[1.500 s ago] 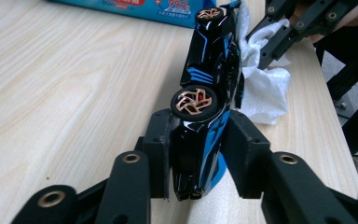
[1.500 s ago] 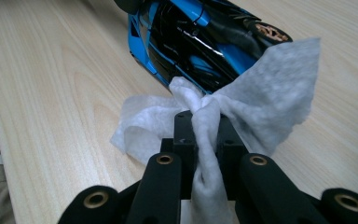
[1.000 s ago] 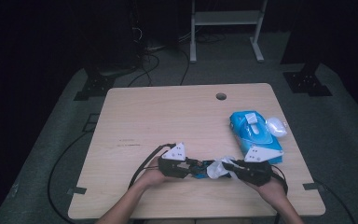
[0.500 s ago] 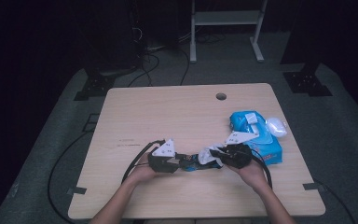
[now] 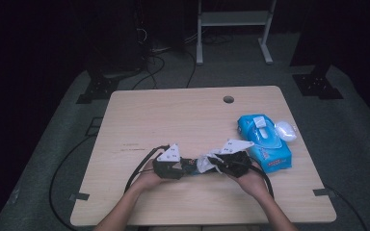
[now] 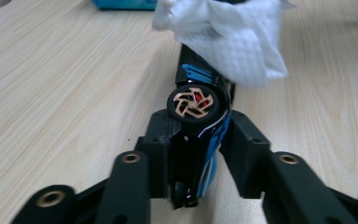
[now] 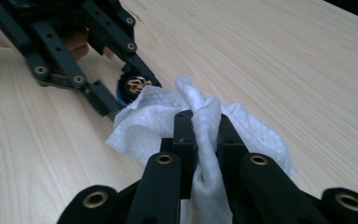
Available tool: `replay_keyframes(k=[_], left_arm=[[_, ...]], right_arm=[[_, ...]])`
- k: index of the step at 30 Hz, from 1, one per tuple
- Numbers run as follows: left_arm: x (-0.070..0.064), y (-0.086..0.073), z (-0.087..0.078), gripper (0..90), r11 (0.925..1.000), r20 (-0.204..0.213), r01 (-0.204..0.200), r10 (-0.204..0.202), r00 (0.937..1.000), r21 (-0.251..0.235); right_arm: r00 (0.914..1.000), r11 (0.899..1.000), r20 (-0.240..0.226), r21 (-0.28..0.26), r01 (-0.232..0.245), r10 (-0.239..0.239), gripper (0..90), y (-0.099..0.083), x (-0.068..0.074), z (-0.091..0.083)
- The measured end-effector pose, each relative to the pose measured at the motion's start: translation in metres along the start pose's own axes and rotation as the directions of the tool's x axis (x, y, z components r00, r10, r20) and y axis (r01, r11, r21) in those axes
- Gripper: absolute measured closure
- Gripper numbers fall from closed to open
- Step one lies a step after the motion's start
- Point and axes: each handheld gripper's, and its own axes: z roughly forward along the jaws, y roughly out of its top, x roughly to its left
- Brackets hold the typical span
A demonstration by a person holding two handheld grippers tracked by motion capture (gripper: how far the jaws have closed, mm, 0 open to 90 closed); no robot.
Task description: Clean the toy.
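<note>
In the high view, the left tool [image 5: 185, 165] and the right tool [image 5: 216, 162] face each other at the near middle of the bench [image 5: 173, 120], each held in a hand coming in from the near edge. Between them lie a dark toy car [image 5: 191, 166] and a crumpled white wipe [image 5: 205, 163], touching one another. Just to the right of the right tool, a blue pack of wipes [image 5: 265, 143] lies on the bench, with a small white object [image 5: 285, 130] against its far right corner. A round cable hole [image 5: 228, 99] sits far back on the bench, well apart from the work. Black cables trail from both tools toward the near edge. Beyond the bench the floor is dark, with a white metal frame [image 5: 231, 29] at the far side.

In the left gripper view, the left tool [image 6: 198, 140] is closed tight on the toy car [image 6: 196, 121], a black and blue body with a copper-spoked wheel [image 6: 194, 103] facing the camera. The wipe [image 6: 226, 39] drapes over the car's far end and hides it. An edge of the blue pack [image 6: 123, 4] shows at the far side.

In the right gripper view, the right tool [image 7: 207, 135] is pinched shut on a fold of the wipe [image 7: 168, 119], which spreads out over the bench beyond the jaws. Just past it the car's wheel [image 7: 135, 86] peeks out, gripped by the left tool [image 7: 114, 100].
</note>
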Motion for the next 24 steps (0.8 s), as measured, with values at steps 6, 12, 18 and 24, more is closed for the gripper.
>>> replay_keyframes(k=[6,12,18,24], left_arm=[[0.001,-0.001,0.0,68.3,0.9998,-0.018,-0.021,0.021,0.9996,0.0],[0.002,-0.002,-0.001,68.6,0.9997,-0.016,-0.023,0.024,0.9996,0.005],[0.003,-0.003,-0.001,69.9,0.9999,-0.023,-0.015,0.015,0.9996,0.004],[0.002,-0.002,0.0,70.0,0.9997,-0.023,-0.025,0.025,0.9994,0.008]], right_arm=[[0.9992,0.999,-0.008,0.009,0.04,-0.04,81.8,0.016,0.015,0.013],[0.9986,0.998,-0.021,0.03,0.049,-0.049,81.8,0.027,0.018,0.033],[0.9993,1.0,0.037,0.03,-0.005,0.004,81.9,0.015,0.002,0.019],[0.9998,1.0,0.01,0.013,0.016,-0.016,81.8,0.019,0.016,0.026]])
